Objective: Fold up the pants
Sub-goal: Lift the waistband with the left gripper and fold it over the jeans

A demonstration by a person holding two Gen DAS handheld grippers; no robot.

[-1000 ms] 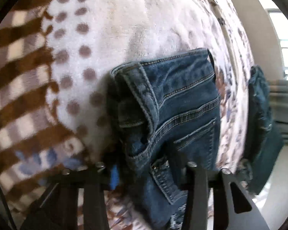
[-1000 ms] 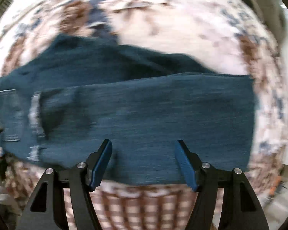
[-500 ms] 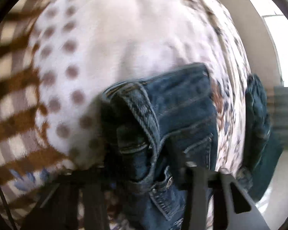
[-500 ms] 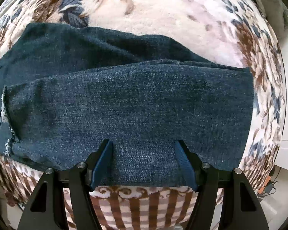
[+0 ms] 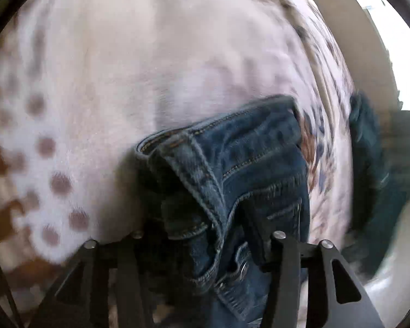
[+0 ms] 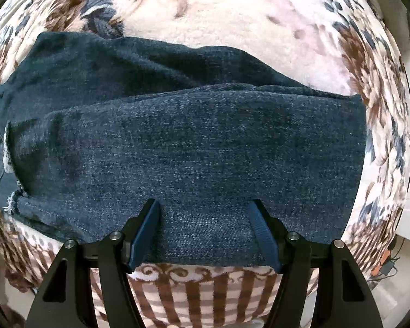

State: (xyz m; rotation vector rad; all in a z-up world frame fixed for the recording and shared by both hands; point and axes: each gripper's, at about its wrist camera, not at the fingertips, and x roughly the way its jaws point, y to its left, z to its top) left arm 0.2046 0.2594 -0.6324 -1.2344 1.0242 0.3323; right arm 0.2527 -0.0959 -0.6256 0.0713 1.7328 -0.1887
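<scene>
Dark blue jeans [image 6: 191,136] lie folded on a fleece blanket [image 6: 218,8], one leg doubled back so its frayed hem [image 6: 8,164] sits at the left. My right gripper [image 6: 206,218] points straight down over the near edge of that leg, open, its blue pads wide apart. In the left wrist view the waistband [image 5: 232,147] is bunched into a raised fold. My left gripper [image 5: 202,229] straddles this fold and its jaws are opening. The denim lies between them, with a dark gap at the left finger. This view is blurred.
The blanket [image 5: 150,54] is pale with brown dots, flowers and a brown checked border. A far part of the jeans [image 5: 369,164] hangs near the blanket's right edge. White floor [image 5: 396,273] lies beyond it. Cables [image 6: 388,262] lie on the floor at the right.
The left gripper has moved in closer over the waistband fold, which now fills more of its view. The right gripper sank toward the folded leg and then held still.
</scene>
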